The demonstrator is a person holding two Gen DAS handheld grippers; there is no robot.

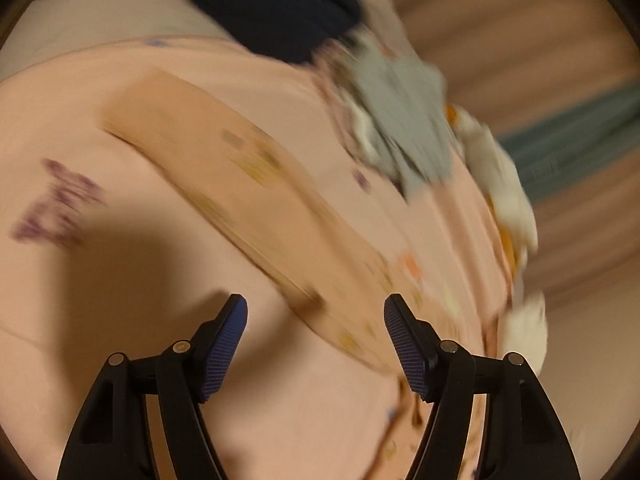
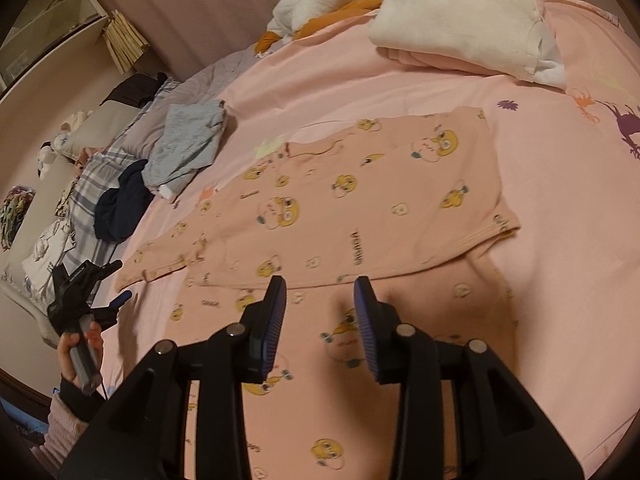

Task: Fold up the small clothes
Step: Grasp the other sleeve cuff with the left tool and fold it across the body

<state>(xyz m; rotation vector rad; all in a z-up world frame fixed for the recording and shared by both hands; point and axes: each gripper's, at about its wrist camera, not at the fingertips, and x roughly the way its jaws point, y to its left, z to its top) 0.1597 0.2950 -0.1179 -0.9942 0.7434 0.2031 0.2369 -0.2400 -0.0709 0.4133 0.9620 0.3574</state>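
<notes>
From the left wrist view, my left hand-held gripper (image 1: 316,312) stood with its jaws wide apart and nothing between them, hovering above the pink bed sheet (image 1: 120,300). The picture was smeared. A band of peach cotton garment printed with yellow cartoon figures (image 1: 224,184) ran diagonally from upper left down toward the right finger, its near edge passing between the fingertips. Beyond it, along the far side, lay a dark navy bundle of cloth (image 1: 276,12), then a grey folded knit piece (image 1: 404,120), then white and orange cloth (image 1: 504,200) at the bed's right edge. Left of the band the sheet lay bare.

From the right wrist view, my right hand-held gripper (image 2: 320,284) was moderately open and gripped nothing, its tips just over the folded edge of the peach garment (image 2: 352,216), which lay flat in the middle of the sheet (image 2: 560,280). One layer was folded over another, the fold line running across just ahead of the fingertips. The left hand-held gripper (image 2: 116,280) hung off the garment's left end, beside it. The grey piece (image 2: 188,140) and navy bundle (image 2: 120,204) sat at the left margin, and a cream folded pile (image 2: 460,20) at the far edge. To the right of the garment the sheet was open.
</notes>
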